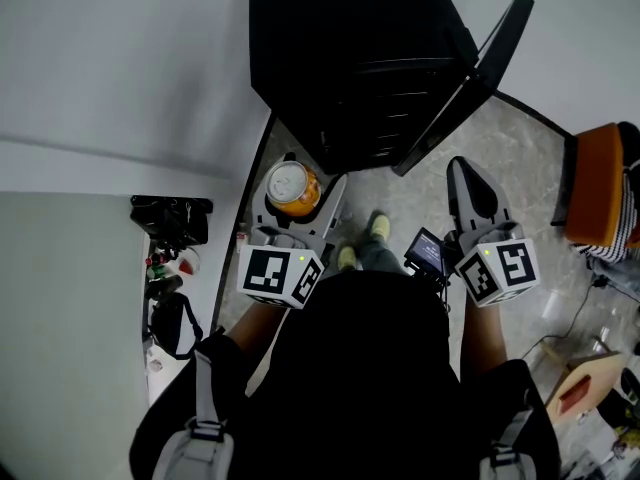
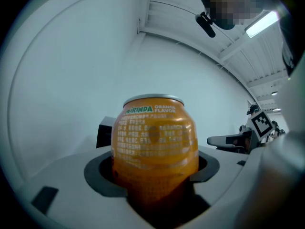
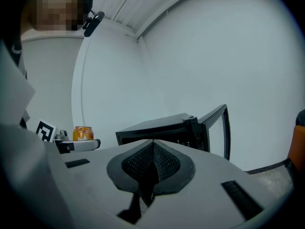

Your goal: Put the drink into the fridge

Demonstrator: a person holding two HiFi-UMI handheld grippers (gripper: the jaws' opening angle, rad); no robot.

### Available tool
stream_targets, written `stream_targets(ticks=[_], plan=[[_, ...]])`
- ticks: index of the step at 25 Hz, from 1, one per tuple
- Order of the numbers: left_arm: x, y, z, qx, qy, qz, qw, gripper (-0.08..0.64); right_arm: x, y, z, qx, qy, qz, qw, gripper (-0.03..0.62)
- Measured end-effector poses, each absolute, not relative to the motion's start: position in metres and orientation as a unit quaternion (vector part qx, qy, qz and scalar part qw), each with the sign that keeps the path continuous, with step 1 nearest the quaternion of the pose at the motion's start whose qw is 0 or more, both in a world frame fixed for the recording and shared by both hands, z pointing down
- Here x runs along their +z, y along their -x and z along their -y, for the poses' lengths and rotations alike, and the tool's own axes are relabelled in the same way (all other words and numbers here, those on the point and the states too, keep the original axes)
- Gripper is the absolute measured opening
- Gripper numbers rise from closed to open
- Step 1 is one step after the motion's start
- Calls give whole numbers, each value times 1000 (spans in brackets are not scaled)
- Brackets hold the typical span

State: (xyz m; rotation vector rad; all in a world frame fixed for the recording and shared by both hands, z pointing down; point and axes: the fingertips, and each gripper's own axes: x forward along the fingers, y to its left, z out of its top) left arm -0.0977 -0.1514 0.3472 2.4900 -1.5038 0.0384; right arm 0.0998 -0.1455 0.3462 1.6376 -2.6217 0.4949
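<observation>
An orange drink can [image 1: 292,188] stands upright between the jaws of my left gripper [image 1: 296,196], which is shut on it; the can [image 2: 154,142] fills the middle of the left gripper view. A small black fridge [image 1: 370,63] stands on the floor just ahead, its door [image 1: 468,80] swung open to the right. In the right gripper view the fridge [image 3: 164,127] and open door [image 3: 217,130] lie ahead, and the can [image 3: 83,133] shows at far left. My right gripper [image 1: 468,190] is shut and holds nothing, to the right of the can.
A white wall [image 1: 120,68] runs along the left. A black bag and small items [image 1: 170,258] lie by the wall at lower left. An orange chair [image 1: 598,183] stands at right, with a cardboard box [image 1: 582,383] and cables on the tiled floor [image 1: 520,158].
</observation>
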Motion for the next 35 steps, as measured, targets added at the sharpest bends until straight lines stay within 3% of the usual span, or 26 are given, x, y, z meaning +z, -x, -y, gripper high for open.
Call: stream_targets(ticks=[20,35], plan=[[356,46,194,24,-839,534,101,349,347,-152,198,147,-503,851,-14,8],[397,44,233,42,-824,556,100,348,362,-146,204,158,-488,858,-2,8]])
